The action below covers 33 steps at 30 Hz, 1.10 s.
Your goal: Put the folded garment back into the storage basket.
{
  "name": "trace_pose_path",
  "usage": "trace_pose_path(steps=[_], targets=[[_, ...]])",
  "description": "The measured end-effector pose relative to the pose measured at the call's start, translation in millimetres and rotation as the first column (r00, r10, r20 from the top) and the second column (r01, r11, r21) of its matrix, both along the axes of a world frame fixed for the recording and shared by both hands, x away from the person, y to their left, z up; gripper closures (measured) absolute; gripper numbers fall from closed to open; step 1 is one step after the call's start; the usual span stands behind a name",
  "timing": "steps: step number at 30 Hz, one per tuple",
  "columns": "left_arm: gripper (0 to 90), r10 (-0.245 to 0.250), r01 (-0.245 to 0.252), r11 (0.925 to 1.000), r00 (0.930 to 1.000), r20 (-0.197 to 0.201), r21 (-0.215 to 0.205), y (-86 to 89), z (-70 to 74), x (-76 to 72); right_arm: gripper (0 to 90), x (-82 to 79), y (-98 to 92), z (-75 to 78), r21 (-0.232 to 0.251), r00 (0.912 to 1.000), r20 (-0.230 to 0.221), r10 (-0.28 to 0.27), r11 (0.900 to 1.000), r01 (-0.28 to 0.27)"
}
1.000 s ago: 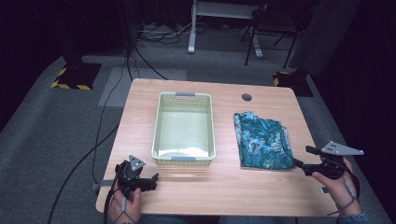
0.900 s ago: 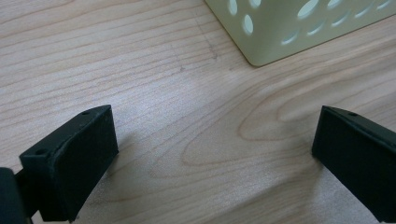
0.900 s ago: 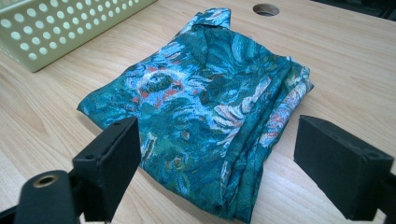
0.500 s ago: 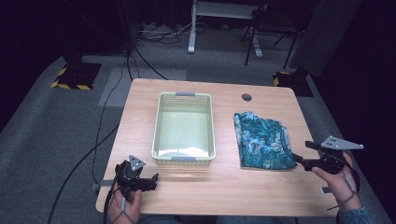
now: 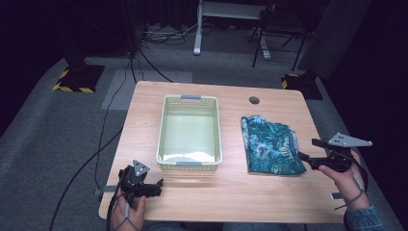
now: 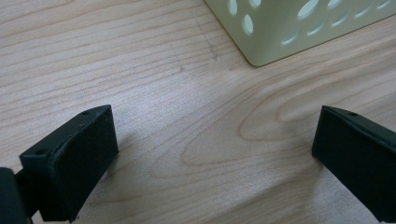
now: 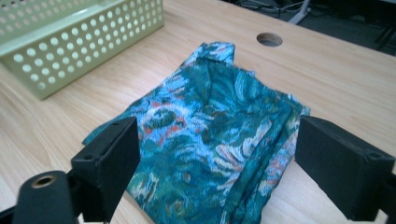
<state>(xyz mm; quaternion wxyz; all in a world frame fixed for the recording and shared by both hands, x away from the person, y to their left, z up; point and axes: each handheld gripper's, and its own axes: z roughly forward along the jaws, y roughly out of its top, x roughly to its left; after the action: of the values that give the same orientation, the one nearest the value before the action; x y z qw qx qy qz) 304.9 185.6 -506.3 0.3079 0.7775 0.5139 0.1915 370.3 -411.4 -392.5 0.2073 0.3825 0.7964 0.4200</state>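
The folded cloth (image 5: 271, 145) lies on the worktop (image 5: 231, 192), right of the basket (image 5: 189, 133); the right hand-held gripper (image 5: 304, 160) approaches its near corner, jaws wide, holding nothing; next it likely must straddle an edge and close; the left hand-held gripper (image 5: 159, 185) rests open, empty.

Black claws (image 5: 305, 150), grey three-cornered plates, trailing cables; right sleeve (image 5: 366, 217) seemingly denim.

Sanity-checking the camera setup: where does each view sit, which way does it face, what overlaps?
High view: above the person's side, facing forward and down on the table; both hands, left gripper, right gripper.
Left gripper view: on that gripper, facing down at bare wood past its open jaws; basket corner.
Right gripper view: faces the folded cloth between open jaws.
Shared: all three show the basket.
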Motion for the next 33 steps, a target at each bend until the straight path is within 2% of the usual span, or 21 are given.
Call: trace_pose_path(steps=[3, 18, 33], targets=[[0.3, 0.002, -0.002, 1.0, 1.0, 0.0, -0.001, -0.2, 0.0, 0.0, 12.6, 2.5, 1.4, 3.6, 0.016, 0.9999, 0.011, -0.003, 1.0, 0.003], [0.3, 0.002, -0.002, 1.0, 1.0, 0.0, -0.001, -0.2, 0.0, 0.1, 10.4, 21.5, 17.8, 17.0, 0.03, 0.9997, 0.017, -0.017, 0.999, 0.017], [0.3, 0.002, -0.002, 1.0, 1.0, 0.0, -0.001, -0.2, 0.0, 0.1, 10.0, 36.6, 32.6, 22.6, 0.023, 0.9994, 0.03, -0.017, 1.0, 0.017]])
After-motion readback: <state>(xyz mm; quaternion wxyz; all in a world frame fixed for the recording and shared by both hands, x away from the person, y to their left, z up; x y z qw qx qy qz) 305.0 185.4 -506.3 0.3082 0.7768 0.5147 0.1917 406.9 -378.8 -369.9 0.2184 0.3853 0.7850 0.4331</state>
